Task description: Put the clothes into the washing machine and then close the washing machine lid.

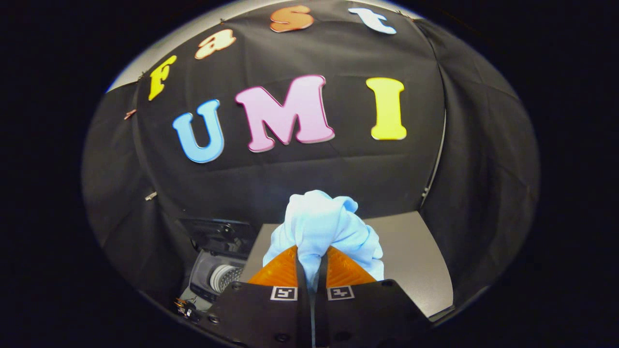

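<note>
A light blue cloth (323, 227) is bunched up between my fingers, and my gripper (312, 258) is shut on it. The cloth bulges above and to the right of the fingertips, lifted off the grey table (411, 261). To the left of the fingers and lower down stands a small washing machine (217, 275) with its dark lid (220, 234) raised and its perforated drum (225, 278) showing in the opening.
The grey table stretches beyond and to the right of the fingers up to the black cloth wall (338, 179). A white cable (435, 164) runs down the wall's right corner. Some small wires (186, 309) lie by the machine's near side.
</note>
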`<state>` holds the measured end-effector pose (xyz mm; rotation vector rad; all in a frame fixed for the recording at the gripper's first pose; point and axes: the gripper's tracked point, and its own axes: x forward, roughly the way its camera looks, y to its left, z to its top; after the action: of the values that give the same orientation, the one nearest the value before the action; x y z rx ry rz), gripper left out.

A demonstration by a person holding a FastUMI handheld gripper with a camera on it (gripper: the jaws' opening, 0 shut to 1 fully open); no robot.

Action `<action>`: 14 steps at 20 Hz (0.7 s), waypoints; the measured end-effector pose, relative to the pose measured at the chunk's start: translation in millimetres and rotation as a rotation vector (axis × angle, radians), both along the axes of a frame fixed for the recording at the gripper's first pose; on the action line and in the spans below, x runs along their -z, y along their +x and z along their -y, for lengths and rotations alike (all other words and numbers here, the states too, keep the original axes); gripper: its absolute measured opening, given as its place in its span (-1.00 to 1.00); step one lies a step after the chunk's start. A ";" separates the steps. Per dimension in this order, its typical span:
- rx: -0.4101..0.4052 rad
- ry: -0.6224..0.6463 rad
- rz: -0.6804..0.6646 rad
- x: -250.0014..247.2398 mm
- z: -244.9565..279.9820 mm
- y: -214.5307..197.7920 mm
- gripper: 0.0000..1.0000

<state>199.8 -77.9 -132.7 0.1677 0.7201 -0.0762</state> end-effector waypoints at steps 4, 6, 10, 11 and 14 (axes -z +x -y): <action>-0.131 -0.012 0.097 -33.5 -78.9 10.3 -0.85; -0.187 -0.004 0.110 -35.3 -119.6 12.3 -0.85; -0.304 0.069 0.106 -28.3 -206.0 21.0 -0.84; -0.335 0.091 0.110 -25.9 -228.6 23.7 -0.84; -0.410 0.144 0.139 -17.8 -282.6 33.3 -0.85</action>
<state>233.0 204.6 -115.0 0.1584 0.6089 0.3761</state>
